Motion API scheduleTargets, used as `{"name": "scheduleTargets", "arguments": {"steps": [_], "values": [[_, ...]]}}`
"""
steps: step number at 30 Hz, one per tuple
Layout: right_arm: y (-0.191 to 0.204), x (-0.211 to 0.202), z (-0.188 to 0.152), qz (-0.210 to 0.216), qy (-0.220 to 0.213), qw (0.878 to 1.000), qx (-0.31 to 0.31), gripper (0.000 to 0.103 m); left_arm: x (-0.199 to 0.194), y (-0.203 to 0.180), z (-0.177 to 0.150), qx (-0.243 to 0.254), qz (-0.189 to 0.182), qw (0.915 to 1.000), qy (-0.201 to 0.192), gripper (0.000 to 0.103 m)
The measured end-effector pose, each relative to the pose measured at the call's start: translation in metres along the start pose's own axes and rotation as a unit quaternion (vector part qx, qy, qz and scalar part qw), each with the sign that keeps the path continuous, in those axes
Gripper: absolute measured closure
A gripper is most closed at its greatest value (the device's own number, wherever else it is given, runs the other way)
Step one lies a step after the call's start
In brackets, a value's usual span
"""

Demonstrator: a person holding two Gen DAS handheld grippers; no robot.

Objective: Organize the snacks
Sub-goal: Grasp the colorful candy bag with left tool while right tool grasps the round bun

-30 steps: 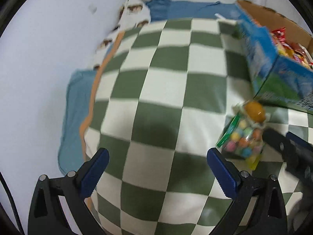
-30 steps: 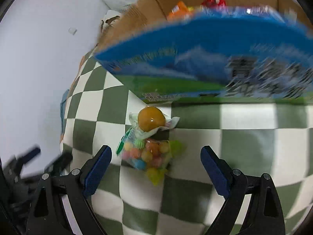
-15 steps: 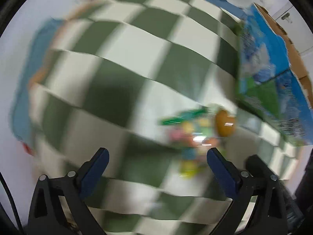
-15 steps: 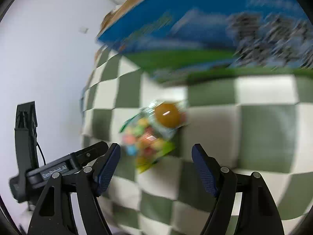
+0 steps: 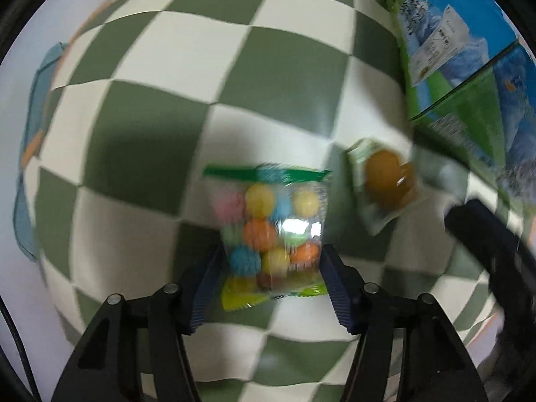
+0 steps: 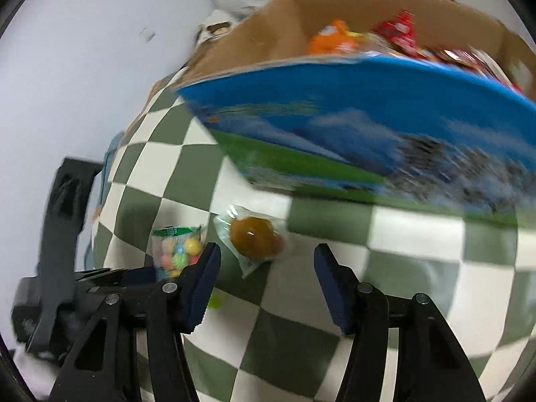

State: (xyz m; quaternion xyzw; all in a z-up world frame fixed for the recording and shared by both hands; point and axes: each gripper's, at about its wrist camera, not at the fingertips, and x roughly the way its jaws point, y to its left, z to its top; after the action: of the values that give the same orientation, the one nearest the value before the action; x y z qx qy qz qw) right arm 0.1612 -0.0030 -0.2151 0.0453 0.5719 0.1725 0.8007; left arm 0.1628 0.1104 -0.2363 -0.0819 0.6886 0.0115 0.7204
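Left gripper: clamped on my candy-ball bag, left of the snack box.
Right gripper: released, holding nothing.
Snack box: open, beyond both.
Jelly cup: nearer my right gripper, straight ahead, short of the box.

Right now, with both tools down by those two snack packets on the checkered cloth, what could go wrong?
1. The left tool grips only the lower part of the candy bag; the slick bag could slip out when lifted.
2. The right tool is open near the brown snack packet, close beside the left tool; they may bump.
3. The snack box looks fairly full.
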Motion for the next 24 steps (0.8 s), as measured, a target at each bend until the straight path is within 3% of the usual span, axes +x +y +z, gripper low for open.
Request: {"name": "scheduleTargets", "arguments": {"steps": [5, 9, 10, 14, 18, 24], "values": [[0.029, 0.04, 0.017, -0.025, 0.039, 0.996, -0.078, 0.042, 0.008, 0.017, -0.006, -0.024, -0.023, 0.9993, 0.014, 0.043], [0.04, 0.066, 0.019, -0.065, 0.061, 0.989, -0.118, 0.06, 0.011, 0.019, 0.0, -0.036, -0.034, 0.9988, 0.005, 0.043], [0.041, 0.065, 0.019, -0.068, 0.063, 0.988, -0.12, 0.06, 0.011, 0.017, 0.0, -0.03, -0.03, 0.9991, 0.003, 0.045], [0.03, 0.055, 0.01, -0.077, 0.08, 0.988, -0.103, 0.06, 0.008, 0.003, -0.002, -0.001, -0.009, 0.9999, -0.011, 0.048], [0.008, 0.028, -0.012, -0.086, 0.091, 0.989, -0.074, 0.06, 0.009, -0.014, -0.022, 0.009, -0.021, 0.9997, 0.003, 0.048], [-0.066, -0.031, -0.062, -0.128, 0.08, 0.987, 0.059, 0.06, 0.018, -0.061, -0.065, 0.047, -0.058, 0.9961, 0.047, 0.048]]}}
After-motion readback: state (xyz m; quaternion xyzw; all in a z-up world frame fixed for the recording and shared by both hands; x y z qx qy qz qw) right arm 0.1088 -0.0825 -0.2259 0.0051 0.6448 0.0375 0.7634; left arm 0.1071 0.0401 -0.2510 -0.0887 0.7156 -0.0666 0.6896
